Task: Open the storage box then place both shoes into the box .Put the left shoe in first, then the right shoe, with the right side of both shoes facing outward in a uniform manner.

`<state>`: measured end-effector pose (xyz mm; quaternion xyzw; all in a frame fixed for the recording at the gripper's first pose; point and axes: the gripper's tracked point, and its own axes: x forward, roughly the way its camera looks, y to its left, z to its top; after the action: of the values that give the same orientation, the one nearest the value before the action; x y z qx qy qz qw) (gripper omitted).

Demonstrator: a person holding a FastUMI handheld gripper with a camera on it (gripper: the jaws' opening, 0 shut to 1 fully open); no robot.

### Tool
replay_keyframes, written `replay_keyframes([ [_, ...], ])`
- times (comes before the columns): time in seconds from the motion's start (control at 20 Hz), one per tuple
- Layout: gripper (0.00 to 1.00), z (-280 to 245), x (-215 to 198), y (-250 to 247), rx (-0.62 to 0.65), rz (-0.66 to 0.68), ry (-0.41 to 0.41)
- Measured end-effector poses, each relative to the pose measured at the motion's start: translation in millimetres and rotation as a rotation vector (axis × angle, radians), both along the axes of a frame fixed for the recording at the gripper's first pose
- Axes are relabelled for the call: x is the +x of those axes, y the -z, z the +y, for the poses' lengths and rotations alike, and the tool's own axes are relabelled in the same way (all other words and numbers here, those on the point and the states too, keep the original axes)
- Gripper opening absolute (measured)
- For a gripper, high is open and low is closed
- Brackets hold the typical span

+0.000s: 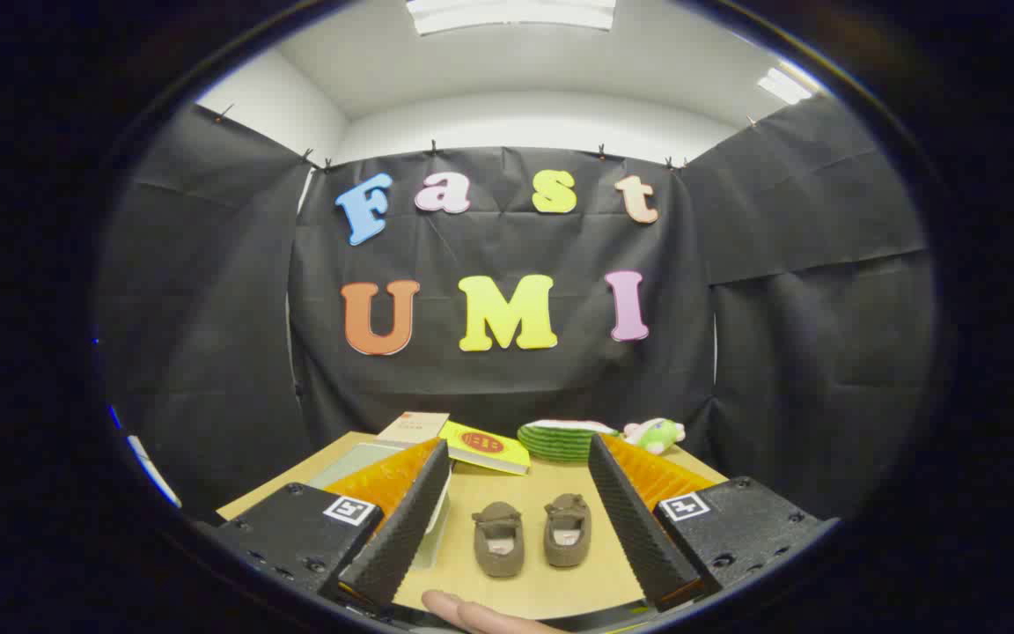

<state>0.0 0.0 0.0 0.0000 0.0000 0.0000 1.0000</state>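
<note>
The gripper (pixel 520 519) was spread wide with nothing in it, and the two little brown shoes (pixel 532 534) sat side by side on the wooden table (pixel 525 489) between its fingers, toes pointing away. They looked soft and light (felt-ish, probably squashy), so I'd pinch one by the heel collar. The storage box (pixel 366 467) seemed to lie behind the left finger, lid still down.

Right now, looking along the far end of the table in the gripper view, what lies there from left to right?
Pale booklet → yellow book → green striped hat-like thing → small green plush toy. Nearer, the two brown shoes sit between the open gripper fingers.
</note>
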Motion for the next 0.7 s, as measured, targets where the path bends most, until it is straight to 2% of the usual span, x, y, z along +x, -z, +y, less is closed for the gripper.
replay_keyframes([
  [0.45,1.00,7,-14,3,-0.028,0.014,-0.038],
  [0.7,1.00,-4,-18,-5,-0.023,-0.028,-0.015],
])
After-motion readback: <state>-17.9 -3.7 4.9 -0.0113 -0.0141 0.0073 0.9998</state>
